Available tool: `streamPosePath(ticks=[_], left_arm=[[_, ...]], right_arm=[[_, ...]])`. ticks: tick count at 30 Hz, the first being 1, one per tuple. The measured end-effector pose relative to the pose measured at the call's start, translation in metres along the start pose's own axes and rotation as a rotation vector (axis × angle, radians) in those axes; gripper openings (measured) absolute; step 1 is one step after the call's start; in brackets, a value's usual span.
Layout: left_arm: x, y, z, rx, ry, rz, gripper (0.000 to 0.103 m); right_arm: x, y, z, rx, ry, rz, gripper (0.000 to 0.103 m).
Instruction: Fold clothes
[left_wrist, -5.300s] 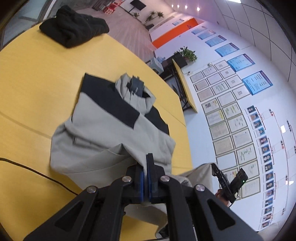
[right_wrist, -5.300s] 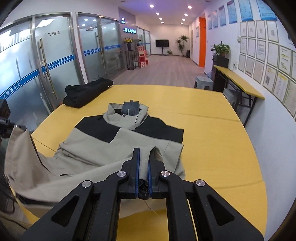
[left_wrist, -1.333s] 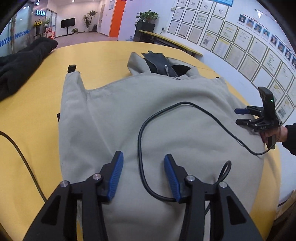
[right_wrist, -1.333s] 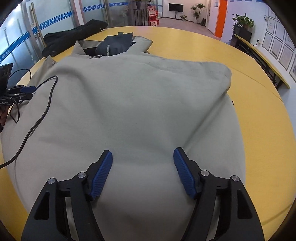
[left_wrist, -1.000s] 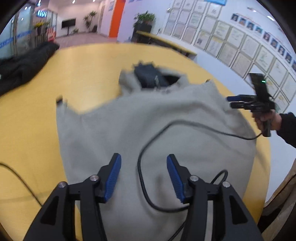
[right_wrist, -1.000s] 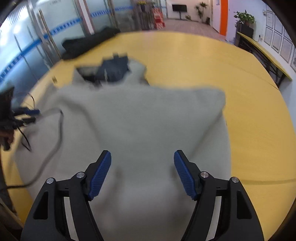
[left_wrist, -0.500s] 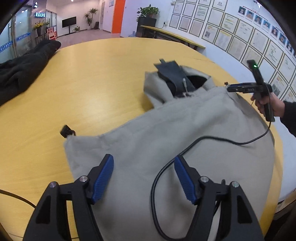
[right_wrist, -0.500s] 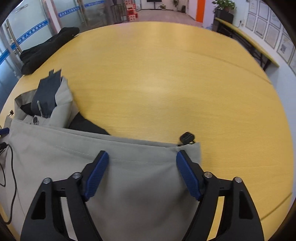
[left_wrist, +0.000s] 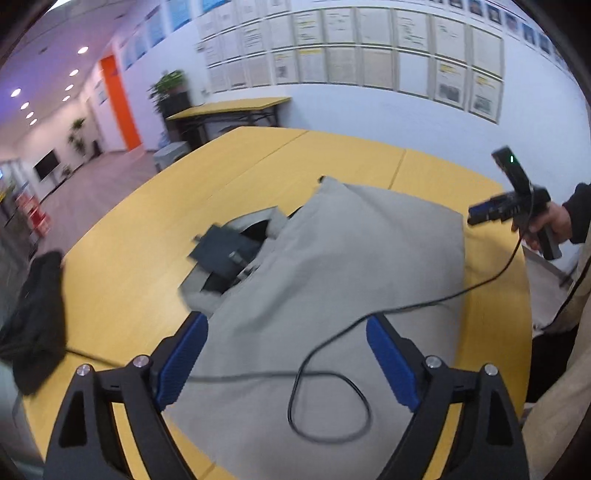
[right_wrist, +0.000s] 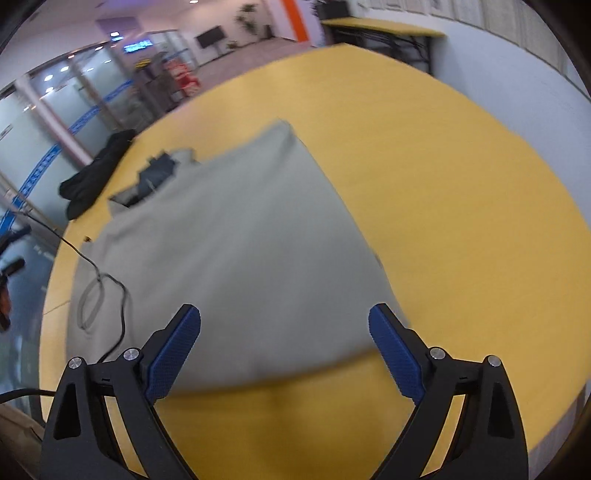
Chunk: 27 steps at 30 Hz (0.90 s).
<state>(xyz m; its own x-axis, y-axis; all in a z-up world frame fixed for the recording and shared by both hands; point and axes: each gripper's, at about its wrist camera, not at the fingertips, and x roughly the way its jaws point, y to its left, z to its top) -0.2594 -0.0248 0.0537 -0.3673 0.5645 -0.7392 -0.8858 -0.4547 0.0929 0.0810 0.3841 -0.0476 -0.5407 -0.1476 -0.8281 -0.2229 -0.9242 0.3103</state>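
A grey jacket lies folded on the yellow table, its dark-lined collar sticking out at the far left. My left gripper hovers above the jacket's near edge. Its jaws are opening and the blue pads touch nothing. A hand holds my right gripper off the jacket's right corner. In the right wrist view the jacket spreads ahead of my right gripper, whose jaws are also opening with nothing pressed between them.
A black cable loops across the jacket's near part and runs to the hand at the right. A black garment lies in a heap at the table's left edge, also in the right wrist view. A side table stands by the wall.
Both grippers, earlier shut on the jacket's cloth, have let go and spread wider. The lower part now lies folded over the body. Both views have rolled and drawn back from the jacket.
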Motion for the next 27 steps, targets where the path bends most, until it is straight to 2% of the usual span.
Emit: streamPosePath(ticks=[4,9,12,15,18,21,23,27], left_arm=[[0.06,-0.007,0.027,0.044,-0.03,-0.085,0.091],[0.121,-0.014,0.05,0.02,-0.001,-0.186,0.091],[0.165,-0.019,0.038,0.016,0.071,-0.223,0.09],[0.202,-0.026,0.013,0.114,0.156,-0.192,0.089],[0.202,-0.02,0.0,0.114,0.106,-0.209,0.089],[0.202,-0.016,-0.008,0.13,0.08,-0.212,0.092],[0.204,-0.012,-0.011,0.125,0.074,-0.232,0.092],[0.207,-0.012,-0.013,0.153,0.067,-0.245,0.096]], right_arm=[[0.028,-0.03,-0.036,0.159,0.026,-0.001,0.093],[0.036,-0.023,-0.021,0.232,-0.056,0.044,0.092],[0.047,-0.021,-0.01,0.282,-0.06,0.08,0.092],[0.05,-0.022,-0.01,0.324,-0.113,0.1,0.093],[0.047,-0.019,-0.012,0.348,-0.164,0.112,0.093],[0.044,-0.024,-0.019,0.401,-0.183,0.122,0.087],[0.038,-0.024,-0.026,0.428,-0.164,0.102,0.084],[0.034,-0.014,-0.035,0.456,-0.109,0.059,0.086]])
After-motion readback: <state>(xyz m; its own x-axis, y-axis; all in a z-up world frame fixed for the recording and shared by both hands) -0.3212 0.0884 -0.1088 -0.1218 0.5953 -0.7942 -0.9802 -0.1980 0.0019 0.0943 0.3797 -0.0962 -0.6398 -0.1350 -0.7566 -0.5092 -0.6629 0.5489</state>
